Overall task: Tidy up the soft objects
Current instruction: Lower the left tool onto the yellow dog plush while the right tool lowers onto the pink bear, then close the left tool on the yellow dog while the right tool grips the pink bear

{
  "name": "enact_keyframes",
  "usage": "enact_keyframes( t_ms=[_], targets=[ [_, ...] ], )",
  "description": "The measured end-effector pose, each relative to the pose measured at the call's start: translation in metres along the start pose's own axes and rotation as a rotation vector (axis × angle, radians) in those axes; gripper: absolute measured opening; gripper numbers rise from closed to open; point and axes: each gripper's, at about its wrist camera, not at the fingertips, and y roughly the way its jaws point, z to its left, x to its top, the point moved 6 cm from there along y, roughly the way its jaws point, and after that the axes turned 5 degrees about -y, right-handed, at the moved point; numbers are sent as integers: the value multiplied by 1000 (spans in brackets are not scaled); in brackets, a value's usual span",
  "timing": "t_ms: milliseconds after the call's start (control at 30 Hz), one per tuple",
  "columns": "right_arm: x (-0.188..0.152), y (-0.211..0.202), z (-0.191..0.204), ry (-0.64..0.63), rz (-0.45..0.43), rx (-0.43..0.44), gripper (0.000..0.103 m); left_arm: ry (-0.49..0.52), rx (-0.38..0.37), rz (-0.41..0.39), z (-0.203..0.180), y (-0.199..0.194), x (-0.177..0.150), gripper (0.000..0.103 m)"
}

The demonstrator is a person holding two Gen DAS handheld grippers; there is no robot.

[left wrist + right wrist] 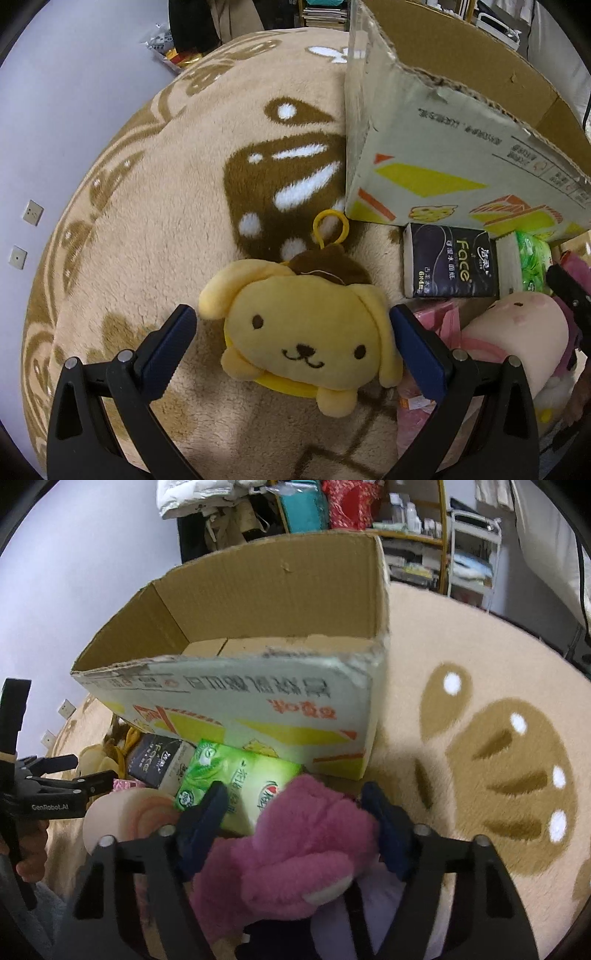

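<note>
A yellow dog plush (306,336) with a brown beret and yellow ring lies on the beige rug, between the open jaws of my left gripper (293,332); the pads stand beside it, apart. My right gripper (295,808) is open around a pink plush (295,849); whether the pads touch it I cannot tell. A cream and pink roll plush (517,332) lies to the right; it also shows in the right wrist view (125,816). An open cardboard box (236,701) stands just beyond, also in the left wrist view (443,147).
A dark tissue pack (450,262) and a green tissue pack (236,782) lie against the box front. A pink packet (436,317) lies by the left gripper's right finger. The round rug (166,221) ends at a pale floor. Shelves and bags stand behind.
</note>
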Motion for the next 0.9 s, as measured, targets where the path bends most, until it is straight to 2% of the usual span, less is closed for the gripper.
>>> enact_keyframes(
  t_ms=[67,133,267,500,733,900],
  targets=[
    [-2,-1,-4,20,2,-4,61,-12,-26,7,0,0,-2,94],
    [-1,-3,-7,32,-3,-6,52,-20,-42,17,-2,1,-4,89],
    [-1,-7,-8,41,-14,-4,50,-20,-48,3,-2,-2,-4,83],
    [5,-32,-7,16,-100,-54,49,-55,-71,-22,2,-11,-6,76],
    [12,-73,0,-3,-219,-88,49,-41,-26,-89,6,-34,-13,75],
    [18,-101,10,-23,-307,-114,49,-41,-38,-169,6,-59,-12,75]
  ],
)
